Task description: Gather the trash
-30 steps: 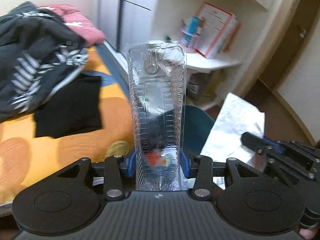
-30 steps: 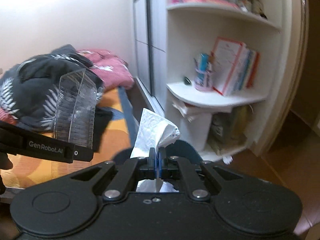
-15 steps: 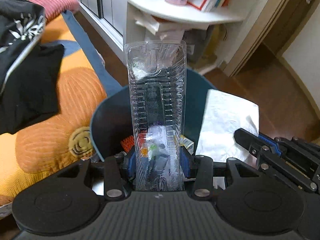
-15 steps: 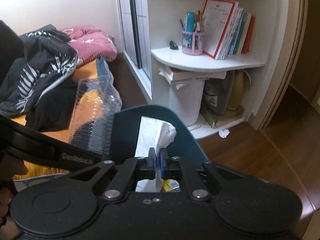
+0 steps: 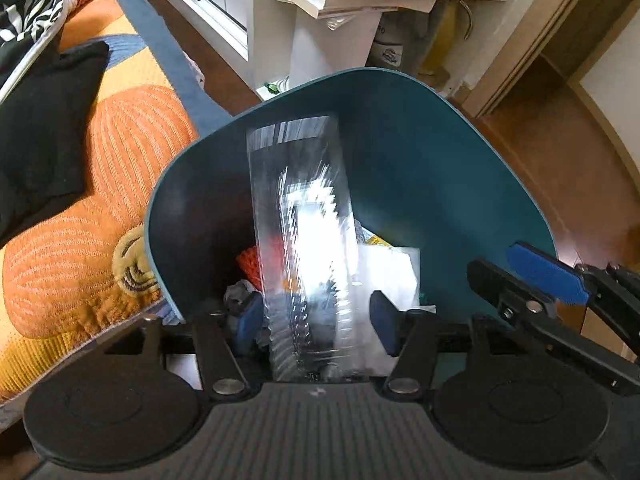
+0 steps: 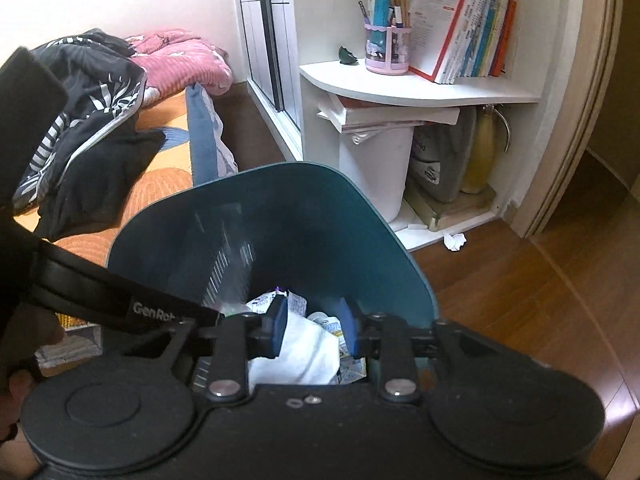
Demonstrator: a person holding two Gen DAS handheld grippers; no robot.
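Both grippers are held over the teal bin (image 5: 440, 168). The left gripper (image 5: 316, 320) has just been opening: its jaws are parted, and the clear blister pack (image 5: 304, 240), blurred, is seen between them, free of the pads. The right gripper (image 6: 314, 330) has likewise just been opening, and the white tissue (image 6: 304, 352) lies between its parted jaws atop the bin's trash.

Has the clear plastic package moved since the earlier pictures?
Yes. The clear plastic package, then above the teal bin, now sits down inside it between the opened left tongs.
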